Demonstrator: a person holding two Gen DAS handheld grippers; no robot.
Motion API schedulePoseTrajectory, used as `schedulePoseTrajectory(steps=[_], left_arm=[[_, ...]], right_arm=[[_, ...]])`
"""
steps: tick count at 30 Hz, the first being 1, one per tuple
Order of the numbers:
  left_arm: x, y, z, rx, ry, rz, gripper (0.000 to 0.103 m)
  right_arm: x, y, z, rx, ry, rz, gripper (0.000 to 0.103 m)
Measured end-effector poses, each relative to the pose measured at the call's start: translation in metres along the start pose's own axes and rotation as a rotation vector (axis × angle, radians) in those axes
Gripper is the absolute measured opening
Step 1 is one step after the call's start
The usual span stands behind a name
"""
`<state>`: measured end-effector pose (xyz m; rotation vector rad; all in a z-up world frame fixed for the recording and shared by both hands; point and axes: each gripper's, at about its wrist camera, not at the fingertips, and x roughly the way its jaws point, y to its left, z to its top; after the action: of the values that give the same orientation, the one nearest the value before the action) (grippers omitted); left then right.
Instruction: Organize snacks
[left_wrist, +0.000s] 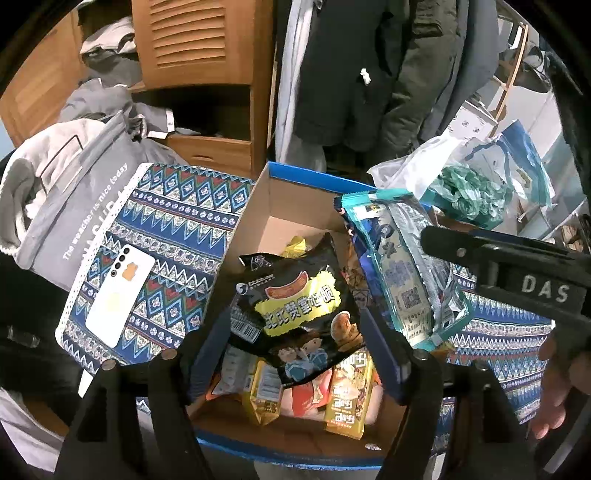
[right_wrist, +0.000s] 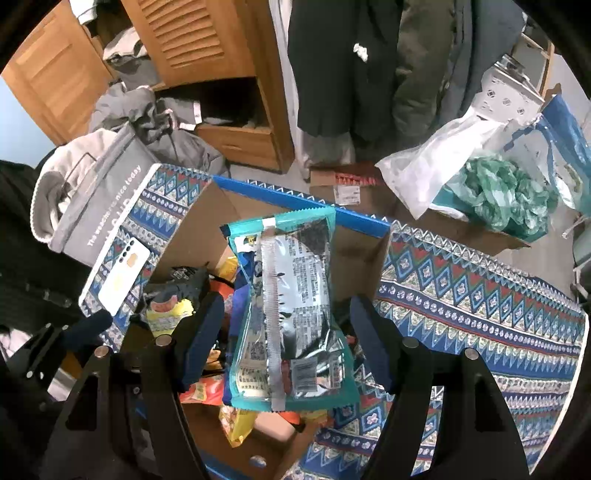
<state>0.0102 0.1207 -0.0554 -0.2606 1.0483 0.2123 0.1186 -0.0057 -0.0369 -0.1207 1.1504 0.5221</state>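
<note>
An open cardboard box with a blue rim holds several snack packets, among them yellow ones. My left gripper hangs over the box. A black snack bag lies tilted between its blue pads, with a gap on each side. My right gripper is also above the box. A teal and silver packet stands lengthwise between its pads, which do not press on it. The same teal packet shows at the box's right wall.
The box sits on a blue patterned cloth. A white phone lies on the cloth left of the box, beside a grey fabric bag. Plastic bags are piled at the back right. A wooden cabinet and hanging coats stand behind.
</note>
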Motion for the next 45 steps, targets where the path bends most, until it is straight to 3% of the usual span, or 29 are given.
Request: schedulePoseTrajectory(steps=[14,22,25,45], left_arm=[[-0.043,0.004,-0.001,-0.016,-0.091,0.001,0.088],[-0.063,0.005,-0.004,-0.035,-0.129,-0.034,0.088],[-0.069,0.005,-0.006,-0.029,-0.158,-0.013,0.088],[-0.085,-0.011,-0.013,-0.017,-0.165,-0.063,0.089]], right_arm=[[-0.057,0.000,-0.024,-0.024,-0.118,-0.068,0.079],[-0.076,0.002,-0.043,-0.035,-0.155,-0.071,0.079],[-0.084,0.000,-0.048,-0.030,-0.176,-0.077,0.080],[-0.097,-0.016,-0.063,-0.011,-0.196,-0.074,0.080]])
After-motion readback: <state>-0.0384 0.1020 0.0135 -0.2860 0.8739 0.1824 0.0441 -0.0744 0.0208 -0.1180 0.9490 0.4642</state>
